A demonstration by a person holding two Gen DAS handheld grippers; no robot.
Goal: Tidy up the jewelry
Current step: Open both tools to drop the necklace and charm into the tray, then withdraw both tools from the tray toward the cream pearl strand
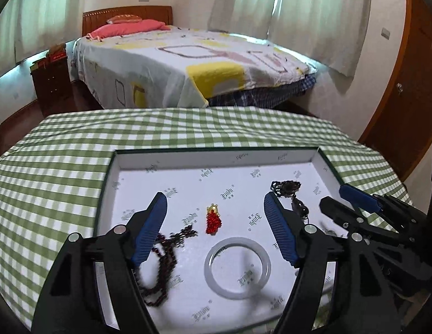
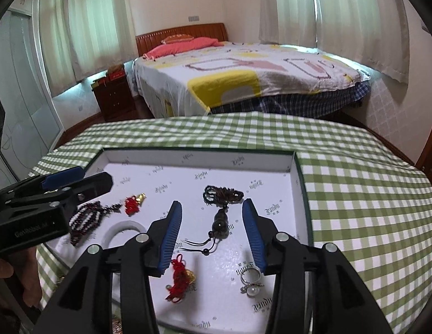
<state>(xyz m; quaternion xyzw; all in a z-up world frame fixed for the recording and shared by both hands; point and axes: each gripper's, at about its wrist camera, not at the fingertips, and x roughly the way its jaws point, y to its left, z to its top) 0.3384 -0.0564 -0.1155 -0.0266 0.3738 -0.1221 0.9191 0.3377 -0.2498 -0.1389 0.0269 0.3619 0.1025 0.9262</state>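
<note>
A shallow white box (image 1: 216,154) (image 2: 193,156) lies on the green checked table and holds the jewelry. In the left wrist view my left gripper (image 1: 216,199) is open and empty above a red charm with a gold top (image 1: 213,220), a pale bangle (image 1: 237,268) and a dark bead string (image 1: 165,261). A black cord pendant (image 1: 289,190) lies at the right. In the right wrist view my right gripper (image 2: 211,205) is open and empty over that black pendant (image 2: 221,224). A red knot charm (image 2: 180,277) and a pearl ring (image 2: 250,279) lie between its fingers.
The green checked tablecloth (image 1: 62,172) (image 2: 363,194) covers the table around the box. Each gripper shows in the other's view: the right one (image 1: 352,203) at the box's right edge, the left one (image 2: 73,182) at its left edge. A bed (image 1: 188,64) stands beyond the table.
</note>
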